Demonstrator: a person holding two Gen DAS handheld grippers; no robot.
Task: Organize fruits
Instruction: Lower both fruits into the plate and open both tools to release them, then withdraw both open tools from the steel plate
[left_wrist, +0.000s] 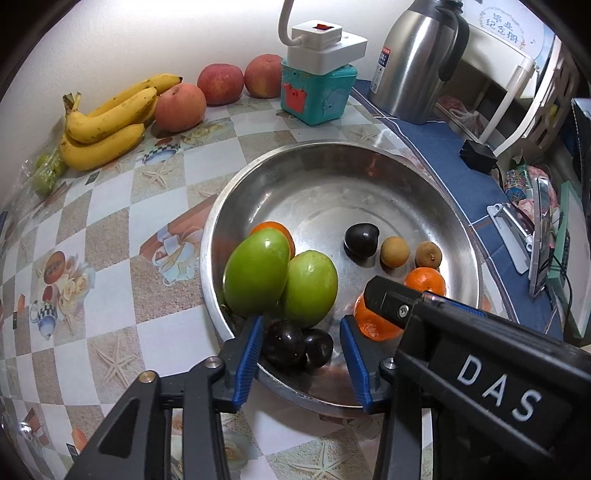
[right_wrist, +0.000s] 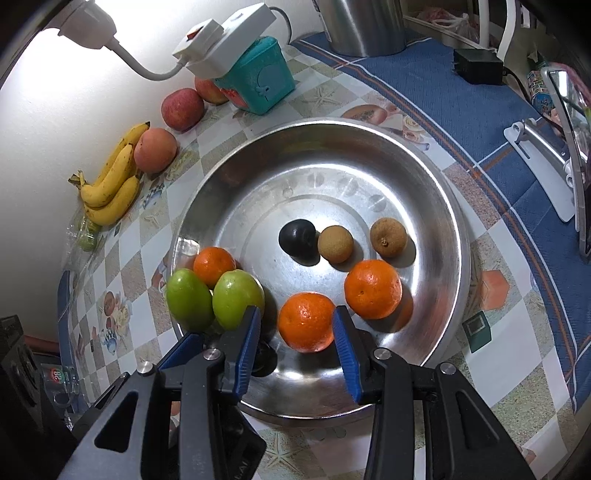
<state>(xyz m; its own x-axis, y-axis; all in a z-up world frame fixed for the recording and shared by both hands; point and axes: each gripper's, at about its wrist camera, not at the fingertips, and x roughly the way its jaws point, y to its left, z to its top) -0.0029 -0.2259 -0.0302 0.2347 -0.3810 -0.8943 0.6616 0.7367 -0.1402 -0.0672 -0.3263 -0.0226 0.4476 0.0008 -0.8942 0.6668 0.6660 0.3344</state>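
A steel bowl (left_wrist: 332, 147) (right_wrist: 332, 123) holds two green fruits (left_wrist: 256, 269), several oranges, a dark plum (left_wrist: 361, 240) and two brown longans (left_wrist: 394, 252). My left gripper (left_wrist: 303, 349) stands open at the bowl's near rim, with two dark plums (left_wrist: 282, 341) lying in the bowl between its blue pads. The left pad is close to one plum and the right pad is apart from them. My right gripper (right_wrist: 297, 328) is open over an orange (right_wrist: 306, 321). Its right pad is at the orange's side, with a gap on the left. Another orange (right_wrist: 373, 290) sits just beyond.
Bananas (left_wrist: 107, 125) and three apples (left_wrist: 179, 107) lie along the wall at the back left. A teal box (left_wrist: 317, 92) with a white power strip on it and a steel kettle (left_wrist: 417, 59) stand behind the bowl. Clutter and cables fill the right edge.
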